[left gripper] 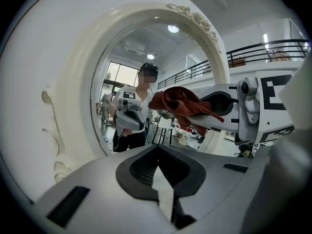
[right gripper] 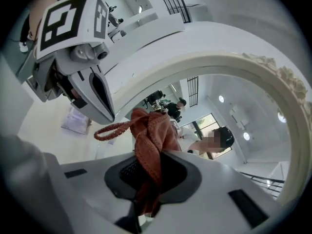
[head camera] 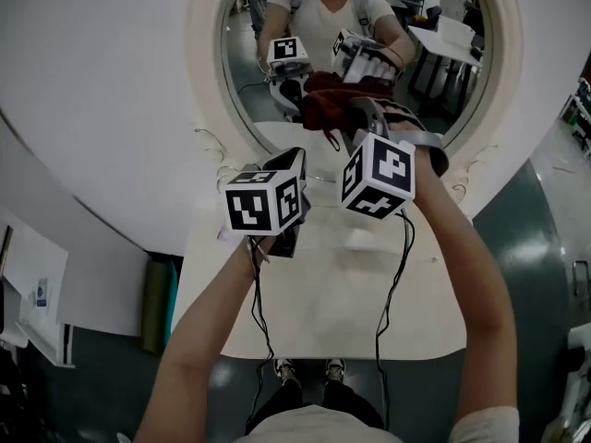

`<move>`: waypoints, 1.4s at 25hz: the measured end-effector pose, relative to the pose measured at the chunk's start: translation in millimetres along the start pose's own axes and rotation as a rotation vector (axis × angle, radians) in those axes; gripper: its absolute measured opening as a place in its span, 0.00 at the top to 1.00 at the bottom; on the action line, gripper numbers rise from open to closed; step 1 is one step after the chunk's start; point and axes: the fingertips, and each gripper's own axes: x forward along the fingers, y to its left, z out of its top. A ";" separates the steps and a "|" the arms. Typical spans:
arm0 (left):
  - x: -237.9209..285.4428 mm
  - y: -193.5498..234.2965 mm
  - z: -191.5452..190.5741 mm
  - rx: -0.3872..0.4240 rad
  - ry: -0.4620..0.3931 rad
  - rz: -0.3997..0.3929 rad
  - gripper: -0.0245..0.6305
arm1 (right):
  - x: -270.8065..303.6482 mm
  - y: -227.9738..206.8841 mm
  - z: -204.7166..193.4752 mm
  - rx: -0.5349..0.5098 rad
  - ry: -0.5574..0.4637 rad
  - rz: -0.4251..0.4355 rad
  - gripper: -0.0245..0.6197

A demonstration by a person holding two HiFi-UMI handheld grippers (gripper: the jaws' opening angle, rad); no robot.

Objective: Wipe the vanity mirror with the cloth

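**Soft cloth clamped in your right gripper, low on the glass**

Your right gripper [right gripper: 148,182] is clenched on the rust-red terry cloth [right gripper: 150,138]. The fabric is bunched between both pads and spills out past the tips. In the head view the bundle sits at about 6 o'clock on the round vanity mirror with the cream carved frame [head camera: 208,72]. It merges with its own reflection there, so it is at or just off the glass; I cannot tell which. Your left gripper [left gripper: 158,177] has its jaws drawn together on nothing. It hovers over the white vanity tabletop [head camera: 323,321], at about 8 o'clock from the right gripper.

Expect the cloth to be light and limp. It will likely fold and drag rather than push, so only the wad beyond the tips gives you a wiping face. Your hold looks to run through the thick middle of the bunch, which is the best place. If you regrip, take that fold again, not an edge.

In the right gripper view, 1 twisted hanging loop [right gripper: 109,129] pokes out toward 9 o'clock. It may trail across the glass.

Treat the mirror as rigid, slick and breakable. Press lightly and keep fabric between the hard jaw tips and the glass. No view shows its support, so it may rock.
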 end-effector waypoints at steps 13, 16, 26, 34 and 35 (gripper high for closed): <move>21.5 10.4 -133.9 -0.024 0.151 -0.018 0.95 | 63.7 199.2 -71.2 0.110 0.067 0.337 0.87; 23.7 14.8 -143.1 -0.017 0.161 -0.012 0.95 | 66.9 206.2 -72.6 0.115 0.066 0.338 0.87; 17.1 -6.8 -5.2 0.016 0.012 0.006 0.95 | -3.8 52.4 -42.7 0.075 0.026 0.178 0.87; -1.7 -70.9 130.7 0.120 -0.175 -0.054 0.95 | -84.8 -134.1 -15.6 0.017 -0.006 -0.177 0.87; -3.7 -78.2 143.7 0.133 -0.190 -0.063 0.95 | -93.8 -153.6 -13.4 0.022 -0.013 -0.215 0.87</move>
